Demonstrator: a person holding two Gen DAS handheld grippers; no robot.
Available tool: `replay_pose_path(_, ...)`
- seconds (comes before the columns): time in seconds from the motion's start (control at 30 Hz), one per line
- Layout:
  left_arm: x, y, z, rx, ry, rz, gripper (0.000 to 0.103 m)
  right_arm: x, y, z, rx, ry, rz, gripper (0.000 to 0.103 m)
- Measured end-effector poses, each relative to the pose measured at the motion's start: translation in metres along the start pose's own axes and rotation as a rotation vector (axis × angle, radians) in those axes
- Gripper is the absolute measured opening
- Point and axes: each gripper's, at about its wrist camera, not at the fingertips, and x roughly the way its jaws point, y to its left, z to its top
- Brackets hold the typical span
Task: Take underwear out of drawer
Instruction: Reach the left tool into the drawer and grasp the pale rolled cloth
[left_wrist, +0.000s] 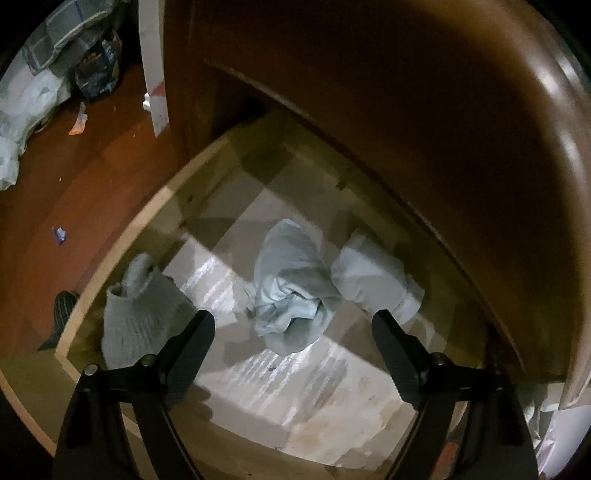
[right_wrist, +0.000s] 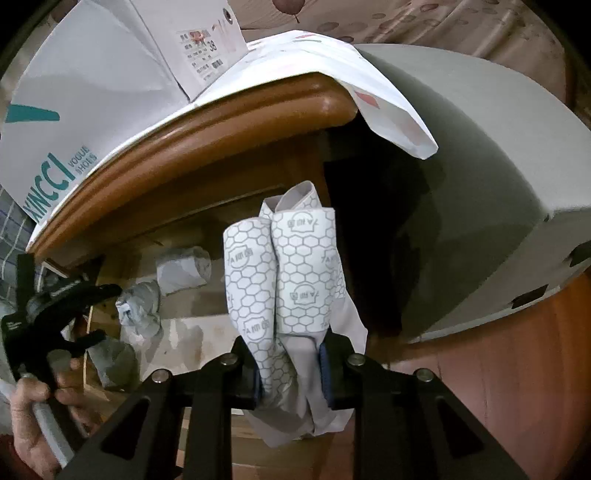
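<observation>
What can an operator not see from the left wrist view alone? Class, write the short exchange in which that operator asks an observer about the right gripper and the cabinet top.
Operator: Is the right gripper holding anything?
Observer: Yes, the right gripper is shut on white underwear printed with grey hexagons.
Operator: What sits on the cabinet top?
Observer: A white shoe box with teal lettering, resting on white paper that droops over the corner.

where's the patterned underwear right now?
Right wrist view, centre: the patterned underwear is clamped in the right gripper, lifted above the open drawer.
</observation>
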Motion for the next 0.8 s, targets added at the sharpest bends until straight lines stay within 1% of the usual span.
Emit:
replay_pose_path(0.07, 0.006, -0.001, 0.001, -0.008, 0.016, 0.019, 0.082, -0.001, 0.002, 0.001, -0.007, 0.000, 0.006, 0.023)
replay_pose_path(0.2, 0.006, 0.002, 0.004, -0.050, -0.027, 0.036, 0.081, -0.005, 0.000, 0.003, -0.011, -0.002, 0.017, 0.023)
replay_pose_path(0.23, 0.007, 0.005, 0.004, -0.081, -0.027, 0.027, 0.081, -0.004, 0.001, 0.004, -0.013, -0.002, 0.015, 0.023)
replay_pose_path(0.3, 0.009, 0.009, 0.004, -0.126, -0.024, 0.039, 0.081, -0.005, 0.000, 0.005, -0.012, 0.000, 0.023, 0.023)
replay_pose_path(0.37, 0.014, 0.015, 0.001, -0.177, 0.002, 0.037, 0.081, -0.006, -0.002, 0.005, -0.016, 0.002, 0.024, 0.023)
replay_pose_path(0.43, 0.023, 0.024, -0.003, -0.259, 0.033, 0.039, 0.080, -0.008, -0.003, 0.005, -0.012, 0.001, 0.031, 0.023)
replay_pose_path(0.47, 0.028, 0.028, -0.004, -0.300, 0.053, 0.023, 0.080, -0.008, -0.004, 0.006, -0.015, 0.001, 0.032, 0.023)
replay_pose_path(0.5, 0.031, 0.030, -0.005, -0.316, 0.063, 0.012, 0.081, -0.010, -0.005, 0.006, -0.019, 0.000, 0.031, 0.023)
replay_pose_path(0.53, 0.034, 0.029, -0.004, -0.327, 0.072, 0.008, 0.081, -0.010, -0.006, 0.006, -0.020, -0.001, 0.030, 0.023)
replay_pose_path(0.6, 0.035, 0.026, -0.002, -0.330, 0.060, 0.005, 0.081, -0.011, -0.006, 0.007, -0.024, 0.002, 0.037, 0.023)
replay_pose_path(0.7, 0.040, 0.020, 0.004, -0.319, 0.045, 0.020, 0.081, -0.011, -0.006, 0.007, -0.030, 0.012, 0.037, 0.023)
replay_pose_path(0.8, 0.050, 0.021, 0.006, -0.345, 0.053, 0.049, 0.080, -0.010, -0.008, 0.009, -0.030, 0.021, 0.044, 0.023)
